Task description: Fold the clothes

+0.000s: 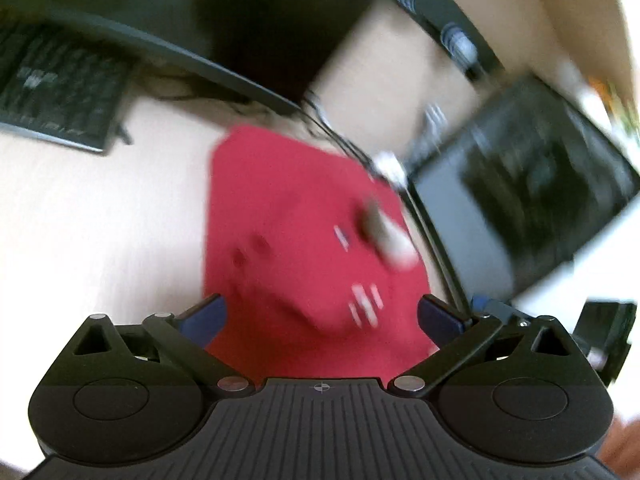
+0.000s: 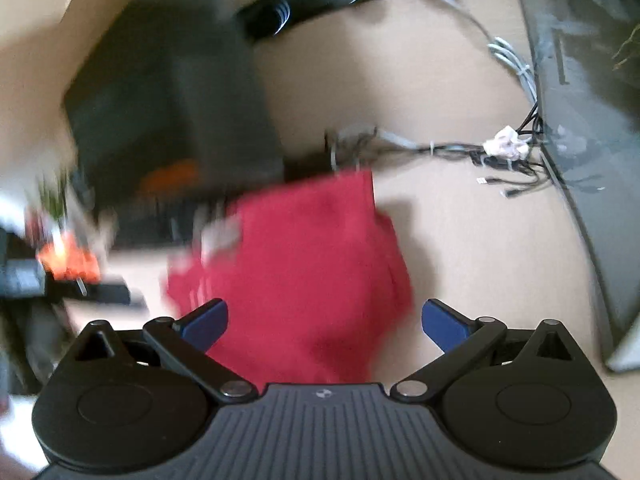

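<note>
Item: red garment [image 1: 296, 240], lying compact on the pale worktop [image 1: 100, 220] at centre frame in both views, partly folded by the look of it; blur hides detail. Your left tongs [image 1: 322, 316] and right tongs [image 2: 325, 320] stand spread apart, holding nothing, with cloth between them. Handling, judged: light, soft, limp, prone to slump. Pinch an outer edge or corner, through all layers.
</note>
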A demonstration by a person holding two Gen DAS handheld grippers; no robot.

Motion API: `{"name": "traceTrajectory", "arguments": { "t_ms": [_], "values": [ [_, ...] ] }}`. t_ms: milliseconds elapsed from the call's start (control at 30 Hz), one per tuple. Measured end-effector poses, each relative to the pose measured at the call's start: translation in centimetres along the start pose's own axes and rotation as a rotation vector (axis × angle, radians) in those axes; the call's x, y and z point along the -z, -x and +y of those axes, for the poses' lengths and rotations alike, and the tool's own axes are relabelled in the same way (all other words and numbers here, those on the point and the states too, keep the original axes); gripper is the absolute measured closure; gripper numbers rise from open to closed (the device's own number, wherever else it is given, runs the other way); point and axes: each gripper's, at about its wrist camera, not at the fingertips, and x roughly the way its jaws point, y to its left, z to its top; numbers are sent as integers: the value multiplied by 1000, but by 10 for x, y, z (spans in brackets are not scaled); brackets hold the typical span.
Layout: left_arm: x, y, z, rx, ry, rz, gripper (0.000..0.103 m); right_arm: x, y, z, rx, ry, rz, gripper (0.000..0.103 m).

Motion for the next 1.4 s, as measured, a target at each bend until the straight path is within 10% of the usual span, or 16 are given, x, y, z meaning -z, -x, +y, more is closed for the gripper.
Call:
{"name": "traceTrajectory", "arguments": {
  "t_ms": [167,533,967,1200,1400],
  "values": [
    [-22,-56,32,17,32,74,0,-17,-81,-15,119,-101,127,0],
    [-28,-93,59,118,136,66,0,-14,-141,-65,-249,-361,257,0],
    [-5,-10,34,77,32,-23,0,22,-132,20,-447,-203,292,0],
    [-19,67,35,0,-53,-211,0,-3,-139,94,-585,-25,212,0],
    [-27,75,85,-239,-49,-270,0,-29,-196,148,-409,132,115,0]
  ]
}}
